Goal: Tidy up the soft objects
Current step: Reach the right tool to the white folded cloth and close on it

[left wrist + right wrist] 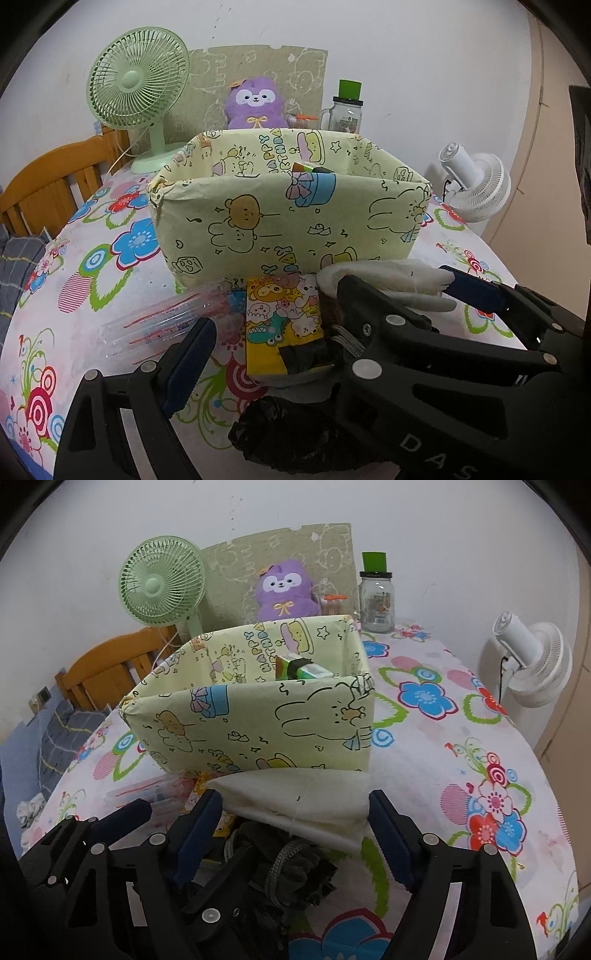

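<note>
Right tool: jaws apart, either side of white cloth, not gripping
Left tool: wide, empty
Box: behind cloth

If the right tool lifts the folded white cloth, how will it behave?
The folded white cloth looks thin and layered, so it would probably droop and unfold. It seems light. Its frayed thread suggests it may snag on the dark items beside it.

White wall, wooden bed frame, floral tablecloth
</note>
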The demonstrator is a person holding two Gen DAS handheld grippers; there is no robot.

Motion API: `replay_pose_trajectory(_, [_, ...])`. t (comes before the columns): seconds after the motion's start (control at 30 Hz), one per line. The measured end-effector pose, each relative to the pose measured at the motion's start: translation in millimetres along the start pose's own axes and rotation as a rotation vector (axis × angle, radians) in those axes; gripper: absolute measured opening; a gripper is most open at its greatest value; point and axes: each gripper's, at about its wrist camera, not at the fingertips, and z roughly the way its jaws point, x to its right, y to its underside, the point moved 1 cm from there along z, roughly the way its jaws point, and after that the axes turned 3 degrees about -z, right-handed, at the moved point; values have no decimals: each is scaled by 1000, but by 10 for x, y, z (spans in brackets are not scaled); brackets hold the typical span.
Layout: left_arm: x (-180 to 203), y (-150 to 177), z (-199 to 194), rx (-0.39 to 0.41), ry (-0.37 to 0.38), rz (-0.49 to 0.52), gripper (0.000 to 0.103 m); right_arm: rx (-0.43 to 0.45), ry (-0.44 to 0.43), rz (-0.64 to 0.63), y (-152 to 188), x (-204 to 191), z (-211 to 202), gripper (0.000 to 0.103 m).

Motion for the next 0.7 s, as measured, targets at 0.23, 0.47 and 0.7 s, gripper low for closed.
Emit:
replay_pose_trajectory(0.23, [8, -18, 31, -7, -6, 2, 92, -3, -42, 6, 0, -4, 21, 46])
replay_pose_trajectory(0.47, [44, -10, 25, -6, -12, 7, 92, 0, -62, 13, 20, -6, -15, 25])
replay_pose_trajectory(0.7, [109, -18, -52, 16, -2, 18, 92, 26, -56, 20, 17, 26, -122, 18])
